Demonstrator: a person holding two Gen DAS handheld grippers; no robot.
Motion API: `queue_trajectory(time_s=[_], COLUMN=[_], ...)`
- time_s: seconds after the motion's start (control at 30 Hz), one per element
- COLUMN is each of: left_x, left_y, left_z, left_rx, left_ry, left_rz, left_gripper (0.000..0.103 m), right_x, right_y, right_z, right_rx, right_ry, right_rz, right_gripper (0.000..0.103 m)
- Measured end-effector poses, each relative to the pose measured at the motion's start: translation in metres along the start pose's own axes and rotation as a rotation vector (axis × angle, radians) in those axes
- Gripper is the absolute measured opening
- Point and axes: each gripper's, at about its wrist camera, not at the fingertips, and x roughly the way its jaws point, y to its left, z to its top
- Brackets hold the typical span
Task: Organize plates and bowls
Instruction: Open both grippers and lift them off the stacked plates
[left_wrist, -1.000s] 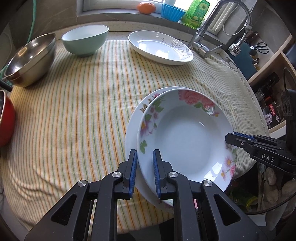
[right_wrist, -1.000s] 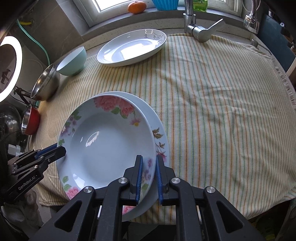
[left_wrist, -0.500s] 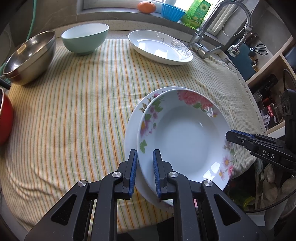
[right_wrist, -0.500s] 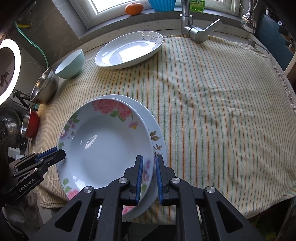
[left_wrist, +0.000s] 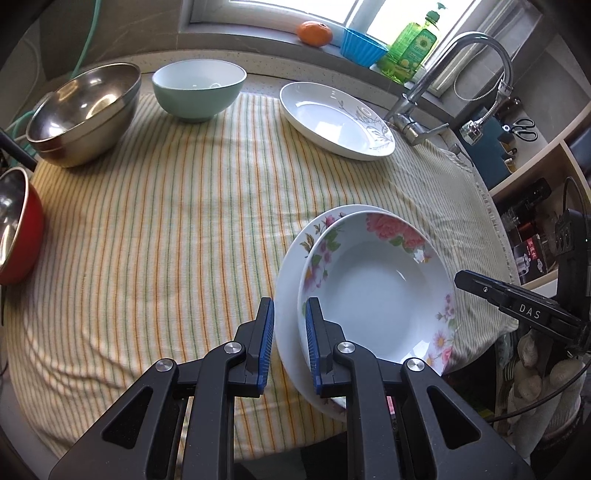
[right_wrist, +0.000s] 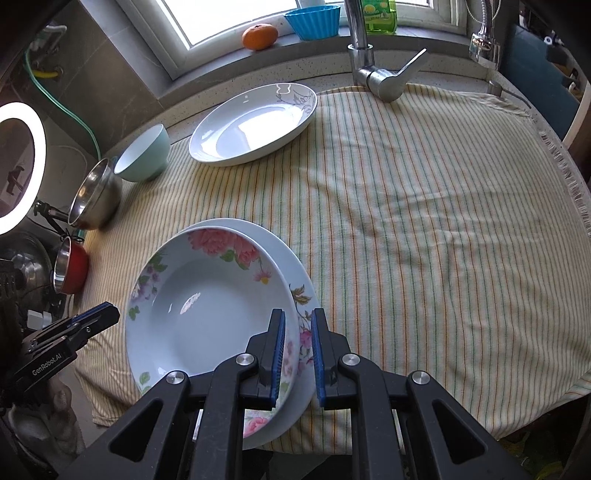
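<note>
Two stacked floral plates (left_wrist: 373, 295) (right_wrist: 207, 306) are held above the front of the striped cloth (left_wrist: 166, 229). My left gripper (left_wrist: 290, 345) is shut on their left rim. My right gripper (right_wrist: 297, 354) is shut on their right rim. Each gripper's tip shows in the other view. A white oval plate (left_wrist: 334, 120) (right_wrist: 255, 123) lies at the back. A mint bowl (left_wrist: 199, 88) (right_wrist: 142, 155), a steel bowl (left_wrist: 83, 112) (right_wrist: 96, 197) and a red bowl (left_wrist: 18, 229) (right_wrist: 70, 267) stand at the left.
A faucet (left_wrist: 443, 85) (right_wrist: 373, 55) rises at the back right edge. An orange (left_wrist: 315, 32), a blue cup (left_wrist: 360, 46) and a green bottle (left_wrist: 412, 48) sit on the windowsill. Shelves (left_wrist: 535, 177) stand at the right. A ring light (right_wrist: 18, 166) is at the left.
Both grippers have lifted and drawn back a little with the stacked plates. The bowls and oval plate have not moved on the cloth.
</note>
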Motion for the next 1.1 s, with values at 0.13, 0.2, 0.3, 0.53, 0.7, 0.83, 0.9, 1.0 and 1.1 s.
queue_trajectory(time_s=[0.13, 0.2, 0.3, 0.53, 0.7, 0.83, 0.9, 1.0, 1.1], left_x=[-0.006, -0.007, -0.009, -0.010, -0.009, -0.010, -0.011, -0.013, -0.019], left_y=[0.002, 0.003, 0.003, -0.007, -0.020, -0.031, -0.037, -0.046, -0.055], left_z=[0.004, 0.007, 0.010, 0.022, 0.034, 0.041, 0.045, 0.054, 0.070], left_rx=[-0.021, -0.033, -0.055, -0.090, -0.109, -0.132, -0.148, -0.175, -0.188], left_ry=[-0.020, -0.026, -0.035, -0.067, -0.095, -0.112, -0.118, -0.123, -0.132], left_rz=[0.003, 0.001, -0.003, -0.009, -0.008, -0.006, -0.008, -0.019, -0.027], left_gripper=[0.014, 0.014, 0.014, 0.014, 0.014, 0.014, 0.014, 0.014, 0.014], right_x=[-0.002, -0.003, -0.006, -0.014, -0.023, -0.029, -0.030, -0.031, -0.035], right_y=[0.000, 0.000, -0.002, -0.018, -0.034, -0.043, -0.047, -0.053, -0.055], right_z=[0.005, 0.009, 0.015, 0.031, 0.048, 0.065, 0.073, 0.088, 0.104], right_rx=[-0.012, -0.022, -0.030, -0.029, -0.042, -0.086, -0.111, -0.131, -0.153], right_ry=[-0.012, -0.017, -0.033, -0.068, -0.116, -0.132, -0.127, -0.099, -0.075], right_rz=[0.009, 0.014, 0.020, 0.043, 0.068, 0.080, 0.077, 0.088, 0.126], right_gripper=[0.013, 0.013, 0.013, 0.013, 0.013, 0.013, 0.013, 0.013, 0.013])
